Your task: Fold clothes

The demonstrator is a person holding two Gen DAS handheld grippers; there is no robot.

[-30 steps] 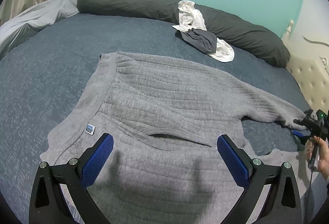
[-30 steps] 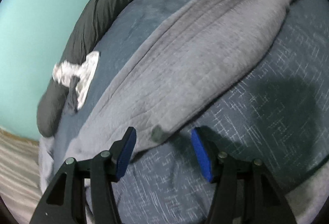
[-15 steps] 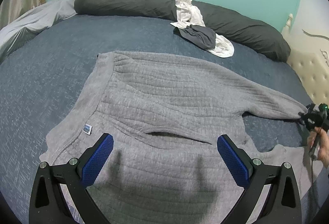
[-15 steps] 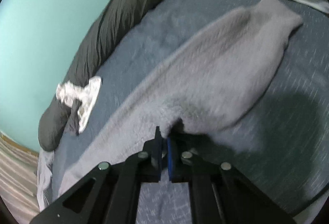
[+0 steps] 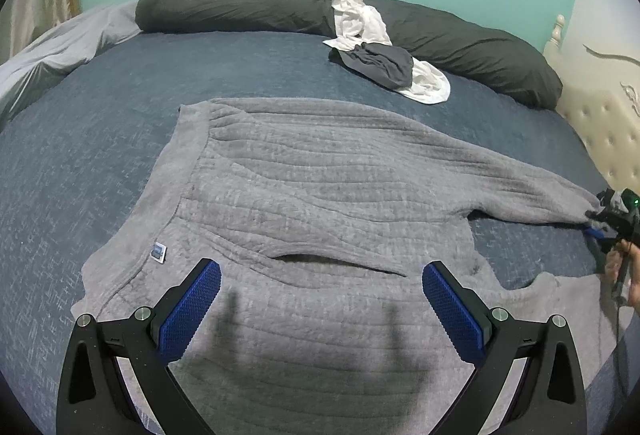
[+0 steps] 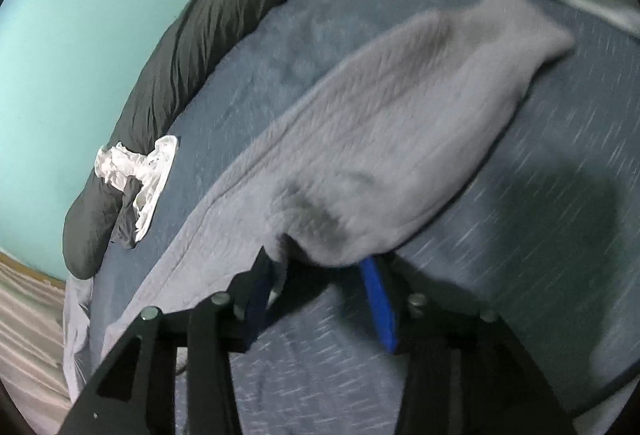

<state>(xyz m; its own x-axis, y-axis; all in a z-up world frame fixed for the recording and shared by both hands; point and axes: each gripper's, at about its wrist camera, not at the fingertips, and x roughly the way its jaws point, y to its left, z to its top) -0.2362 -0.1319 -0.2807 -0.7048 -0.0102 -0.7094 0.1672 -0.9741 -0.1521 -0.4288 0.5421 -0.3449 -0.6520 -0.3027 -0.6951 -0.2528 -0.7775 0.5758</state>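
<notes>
Right now the grey sweater (image 5: 304, 187) lies spread face up across the blue bed (image 5: 100, 115), body flat, one sleeve (image 6: 400, 139) drawn out sideways toward the padded headboard (image 5: 600, 131). The step in hand looks like laying the garment out and straightening that sleeve, before any fold is made.

At the sleeve's cuff, the right gripper (image 6: 320, 275) has just been opening, after a tight pinch on the cloth; the cuff now drapes over and between its blue pads (image 6: 378, 299), which stand apart and no longer seem to press it. A hand (image 5: 624, 275) holds that tool at the far edge of the left view.

Near the neckline, the left gripper (image 5: 320, 299) hovers above the sweater's chest with its jaws spread wide and nothing between them.

My guess is that the next move calls for taking the sleeve again, or the shoulder, and carrying it across the body so it lies flat without bunching; the thick ribbed knit should hold a crease poorly and wants smoothing.

No basket, drawer or other container shows. A white garment (image 5: 360, 23) and a dark garment (image 5: 380, 65) lie crumpled against the long dark pillow (image 5: 240, 3), unfolded.
</notes>
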